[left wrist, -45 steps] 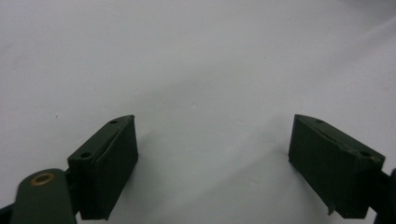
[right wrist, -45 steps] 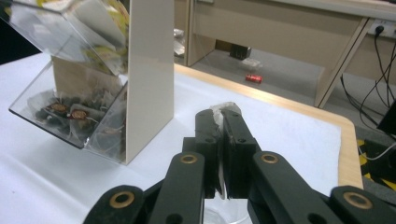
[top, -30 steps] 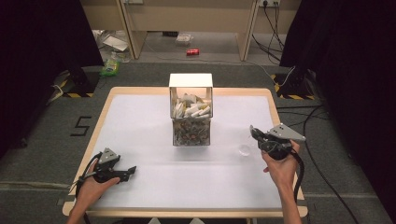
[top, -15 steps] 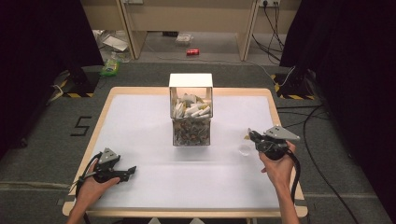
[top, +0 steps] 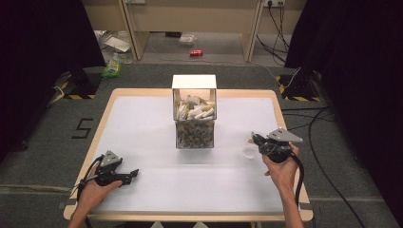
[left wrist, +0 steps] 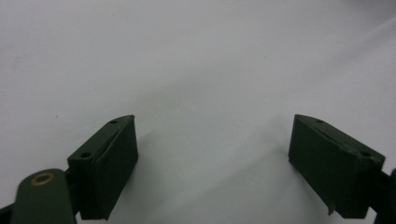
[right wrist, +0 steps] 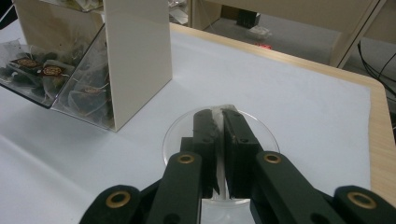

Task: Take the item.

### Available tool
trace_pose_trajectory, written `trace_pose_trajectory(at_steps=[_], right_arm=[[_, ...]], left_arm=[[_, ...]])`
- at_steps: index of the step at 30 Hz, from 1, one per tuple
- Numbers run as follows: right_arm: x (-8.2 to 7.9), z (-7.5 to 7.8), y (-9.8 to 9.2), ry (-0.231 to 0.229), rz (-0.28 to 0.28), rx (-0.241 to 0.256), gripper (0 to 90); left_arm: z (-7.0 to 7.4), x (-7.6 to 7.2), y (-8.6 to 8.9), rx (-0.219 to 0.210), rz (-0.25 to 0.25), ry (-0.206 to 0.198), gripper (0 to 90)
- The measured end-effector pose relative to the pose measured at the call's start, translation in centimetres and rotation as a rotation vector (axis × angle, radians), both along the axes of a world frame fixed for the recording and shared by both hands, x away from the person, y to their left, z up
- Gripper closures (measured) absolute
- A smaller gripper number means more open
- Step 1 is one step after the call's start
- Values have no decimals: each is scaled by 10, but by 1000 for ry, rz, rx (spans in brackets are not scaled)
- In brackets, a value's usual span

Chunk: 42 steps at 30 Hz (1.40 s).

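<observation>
1. The left gripper (top: 124, 175) sits at the near left part of the table (top: 142, 123), held by the person's left hand (top: 95, 187), and its cable loops back beside the wrist.
2. In the left gripper view its two black jaws stand wide apart with nothing between them, and bare white table surface (left wrist: 196, 70) lies under and ahead of them.
3. Ahead of the left gripper and off to its right, near the middle of the table, stands a clear box (top: 194, 118) with a white frame.
4. The box's upper shelf holds white sachets (top: 192, 111), and its lower part holds a heap of tea bags (top: 194, 135).
5. In the right gripper view the box (right wrist: 135, 56) stands ahead and to the left of the jaws, with tea bags (right wrist: 42, 70) showing through its slanted clear front.
6. A small clear round dish (top: 248, 152) lies on the table just left of the right gripper (top: 256, 141) in the high view.
7. In the right gripper view the dish (right wrist: 177, 130) lies directly under the jaw tips.
8. The right gripper (right wrist: 219, 121) is held by the person's right hand (top: 280, 168) at the right part of the table, pointing left.
9. Its jaws are pressed nearly together on a thin pale piece (right wrist: 218, 116) that looks like a tea bag or its wrapper; I cannot tell which.
</observation>
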State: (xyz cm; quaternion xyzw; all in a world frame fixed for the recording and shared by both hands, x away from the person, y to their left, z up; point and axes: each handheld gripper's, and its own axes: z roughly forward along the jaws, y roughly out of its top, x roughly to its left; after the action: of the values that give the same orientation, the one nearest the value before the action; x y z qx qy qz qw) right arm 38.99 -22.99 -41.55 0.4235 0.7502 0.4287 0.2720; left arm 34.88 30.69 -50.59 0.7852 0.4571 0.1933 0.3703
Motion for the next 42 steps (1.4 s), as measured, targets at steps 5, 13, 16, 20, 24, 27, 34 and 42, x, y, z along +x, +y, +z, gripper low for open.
trace_pose_trajectory(at_steps=[5, 13, 16, 20, 24, 27, 34, 42], right_arm=[[1, -1, 0, 3, -1, -4, 838], [1, -1, -1, 2, -2, -7, 829], [1, 0, 0, 0, 0, -6, 829], [0, 0, 0, -2, -2, -3, 827], [0, 1, 0, -3, -3, -1, 825], [0, 2, -1, -8, -2, -3, 820], [-2, 4, 1, -18, 0, 7, 783], [-3, 6, 3, -15, 4, 9, 699]], left_arm=[[0, 0, 0, 1, 0, 0, 150], [0, 0, 0, 0, 0, -1, 149], [0, 0, 0, 1, 0, 0, 150], [0, 0, 0, 0, 0, -1, 150], [0, 0, 0, 0, 0, -1, 150], [0, 0, 0, 0, 0, -1, 150], [0, 0, 0, 0, 0, -1, 149], [0, 0, 0, 0, 0, -1, 150]])
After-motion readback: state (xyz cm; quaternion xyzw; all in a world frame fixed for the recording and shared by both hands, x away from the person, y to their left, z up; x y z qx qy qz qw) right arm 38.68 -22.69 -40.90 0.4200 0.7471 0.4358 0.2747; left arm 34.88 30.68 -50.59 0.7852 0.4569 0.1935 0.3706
